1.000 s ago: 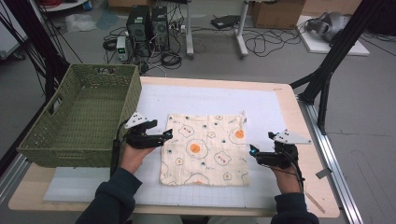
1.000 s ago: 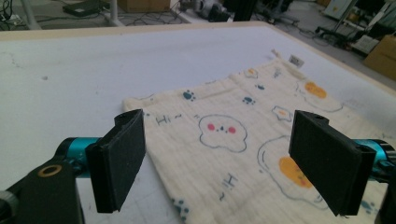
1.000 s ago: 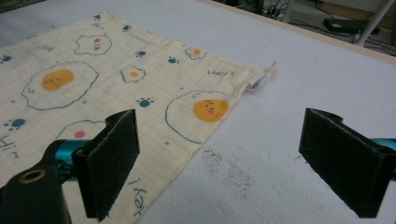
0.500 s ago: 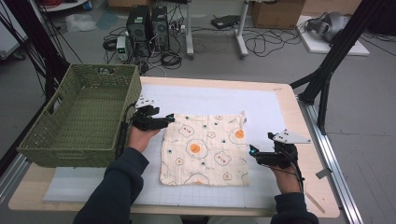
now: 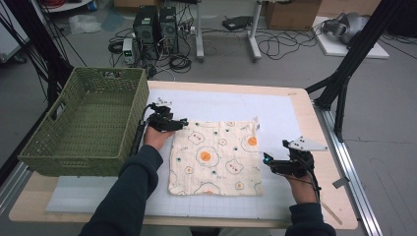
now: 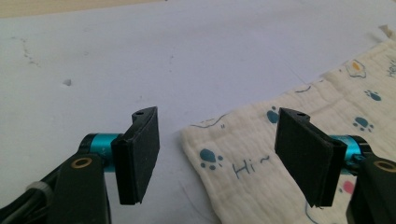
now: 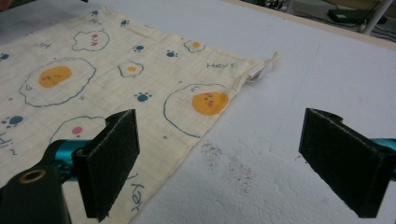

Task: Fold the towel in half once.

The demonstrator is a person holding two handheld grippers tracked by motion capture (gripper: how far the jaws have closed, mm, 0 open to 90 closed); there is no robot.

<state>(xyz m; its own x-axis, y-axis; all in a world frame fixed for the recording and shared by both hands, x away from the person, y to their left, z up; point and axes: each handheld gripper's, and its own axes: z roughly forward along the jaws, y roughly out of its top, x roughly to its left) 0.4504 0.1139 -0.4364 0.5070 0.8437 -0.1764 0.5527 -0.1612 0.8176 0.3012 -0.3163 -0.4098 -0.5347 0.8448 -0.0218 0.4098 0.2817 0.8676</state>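
Cloth: Now spread flat on the white gridded mat, a cream square muslin cloth printed with fried eggs and blue paw prints lies mid-table, nothing folded yet.
Left gripper: the left gripper sits at the cloth's far-left corner; its jaws have just been closing, yet the pads stand apart with the corner between them and not pinched.
Right gripper: the right gripper waits at the cloth's right edge, released, jaws wide, the hem lying beside one pad.
Progress: by the look of it, a fold or lift is only being set up; both grips are yet to be made, and any move toward the basket lies ahead.
Writing: the print reads "Hi ~" near the left corner and "Hey !" toward the far-right corner, beside a small tag.
Surroundings: a green woven rectangular basket stands at the table's left, touching the left forearm's side of the mat.
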